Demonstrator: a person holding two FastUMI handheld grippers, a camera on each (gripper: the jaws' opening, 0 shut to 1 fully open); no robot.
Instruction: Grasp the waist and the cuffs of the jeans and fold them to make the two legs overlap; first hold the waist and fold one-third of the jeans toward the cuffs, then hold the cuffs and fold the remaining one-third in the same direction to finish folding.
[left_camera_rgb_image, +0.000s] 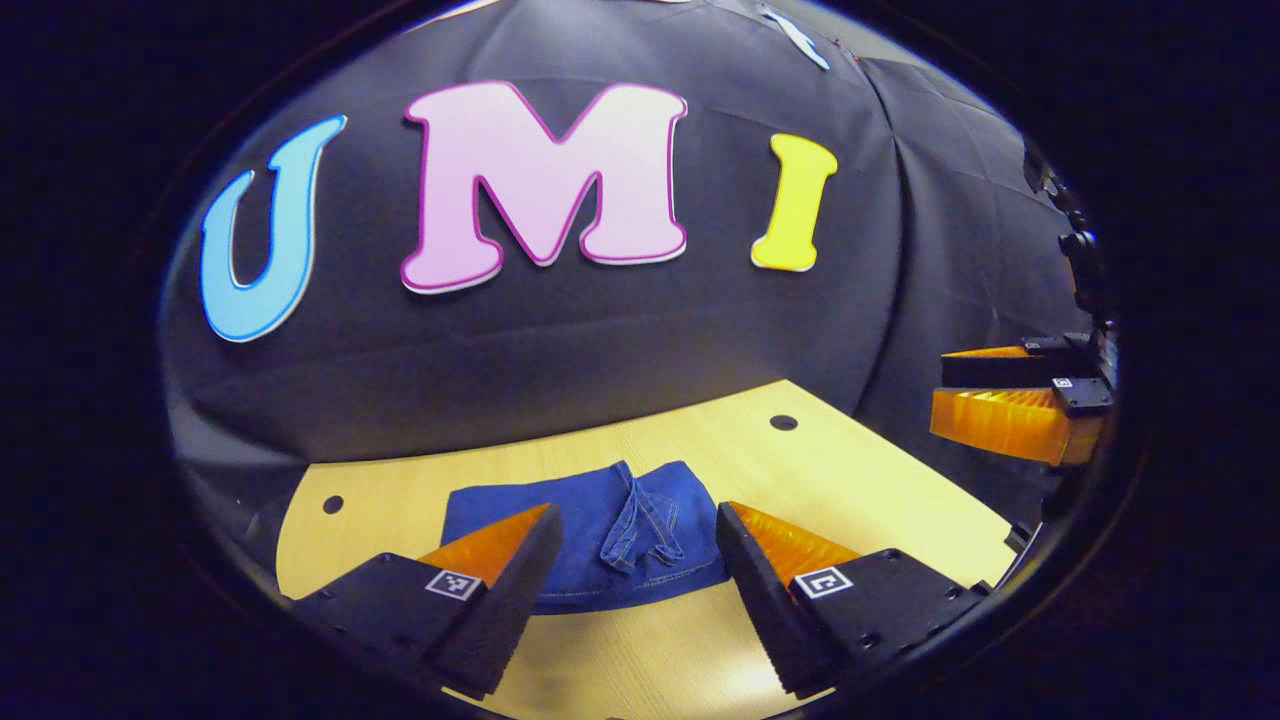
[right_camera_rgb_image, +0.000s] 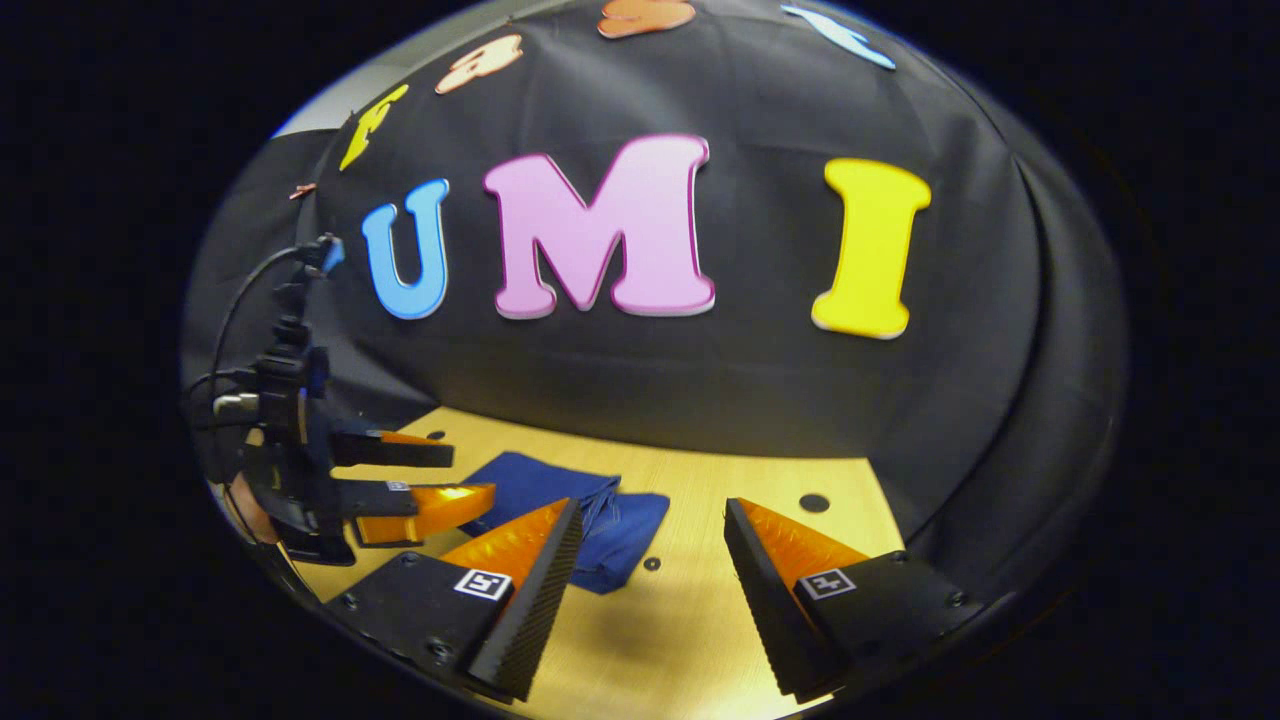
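Folded blue jeans (left_camera_rgb_image: 600, 540) lie as a compact bundle on the light wooden table (left_camera_rgb_image: 850, 480), a seamed edge crumpled on top. My left gripper (left_camera_rgb_image: 635, 535) hovers above and in front of the bundle, fingers wide apart with nothing between them. At the right edge of the left gripper view the right gripper (left_camera_rgb_image: 1010, 390) hangs in the air, open. In the right gripper view the jeans (right_camera_rgb_image: 590, 520) sit left of centre, my right gripper (right_camera_rgb_image: 655, 540) is open above bare table beside them, and the left gripper (right_camera_rgb_image: 420, 480) is open over the jeans' left side.
Small round holes dot the table (right_camera_rgb_image: 814, 503). The black cloth wall (left_camera_rgb_image: 600, 340) rises right behind the table's far edge. Cables (right_camera_rgb_image: 240, 300) run up from the left gripper's body. Bare wood lies in front of the jeans and to their right.
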